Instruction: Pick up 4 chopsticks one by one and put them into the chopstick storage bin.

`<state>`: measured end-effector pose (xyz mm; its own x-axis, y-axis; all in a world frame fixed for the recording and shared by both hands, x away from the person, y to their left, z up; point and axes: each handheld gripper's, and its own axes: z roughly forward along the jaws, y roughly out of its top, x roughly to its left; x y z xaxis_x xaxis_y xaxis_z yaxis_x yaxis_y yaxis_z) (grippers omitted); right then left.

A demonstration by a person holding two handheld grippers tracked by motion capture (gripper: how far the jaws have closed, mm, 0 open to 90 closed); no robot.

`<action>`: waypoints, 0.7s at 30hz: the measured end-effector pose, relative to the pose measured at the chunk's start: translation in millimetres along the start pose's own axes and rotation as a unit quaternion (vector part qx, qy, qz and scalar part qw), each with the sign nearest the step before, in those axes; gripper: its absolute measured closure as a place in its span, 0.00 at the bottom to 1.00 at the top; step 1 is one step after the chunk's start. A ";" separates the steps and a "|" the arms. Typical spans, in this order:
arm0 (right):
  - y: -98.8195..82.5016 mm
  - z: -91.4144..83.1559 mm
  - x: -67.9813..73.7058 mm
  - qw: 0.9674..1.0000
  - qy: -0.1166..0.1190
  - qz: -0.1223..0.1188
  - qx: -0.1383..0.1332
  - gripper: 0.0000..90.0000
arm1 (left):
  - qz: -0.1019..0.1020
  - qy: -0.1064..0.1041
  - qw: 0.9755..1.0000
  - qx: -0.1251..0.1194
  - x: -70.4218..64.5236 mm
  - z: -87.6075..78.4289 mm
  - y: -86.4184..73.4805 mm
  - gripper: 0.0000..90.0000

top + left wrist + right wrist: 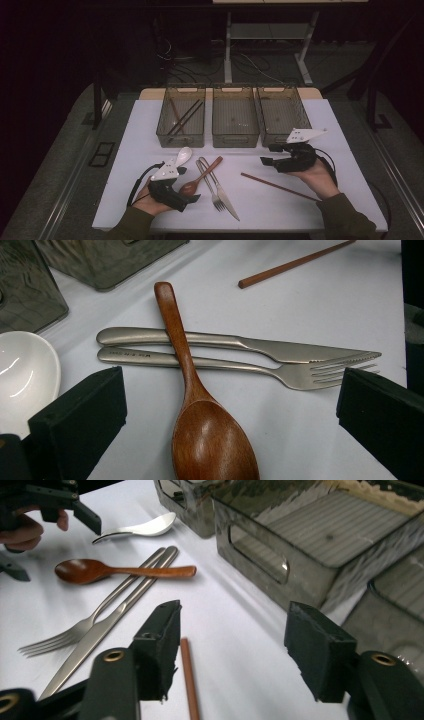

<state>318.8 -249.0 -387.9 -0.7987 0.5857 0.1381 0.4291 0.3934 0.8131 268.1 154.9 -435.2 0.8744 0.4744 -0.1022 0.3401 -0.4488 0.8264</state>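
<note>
Left gripper [192,198], jaws apart and empty: between its fingers [80,415] lies the bowl of the wooden spoon [200,410], flat on the white table [280,200]. Past the bowl, the spoon's handle crosses over the fork [210,364] and the knife [220,341], which lie side by side. Beside the left-hand finger sits the white ceramic spoon [22,375].

Right gripper [266,154], jaws apart and empty: the end of a brown chopstick [189,675] lies just beside the left-hand finger [160,645], within the gap but untouched.

Beyond both sets of fingers stand three grey trays [235,120] in a row at the table's far edge; the leftmost tray [167,131] holds chopsticks [184,117].

Farther off: dark floor, loose cables [175,60], pale legs of a desk [228,45].

The high view supplies the room and the tray contents; the right gripper view supplies the near tray's handle slot [260,555]; the left gripper view supplies the knife's serrated edge.
</note>
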 end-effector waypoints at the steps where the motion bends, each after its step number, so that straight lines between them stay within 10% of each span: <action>1: -2.8 -1.8 0.3 1.000 0.002 -0.002 0.005 0.48 | 0.000 0.000 1.000 -0.001 -0.1 -0.1 0.0 0.00; 21: -57.0 -19.3 1.4 0.995 0.028 -0.029 0.095 0.82 | 0.002 0.000 1.000 0.002 -0.3 0.3 0.1 0.00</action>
<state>285.1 -284.3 -423.1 -0.8439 0.5205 0.1302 0.4501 0.5546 0.6999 267.9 154.4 -435.3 0.8756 0.4731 -0.0982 0.3376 -0.4538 0.8247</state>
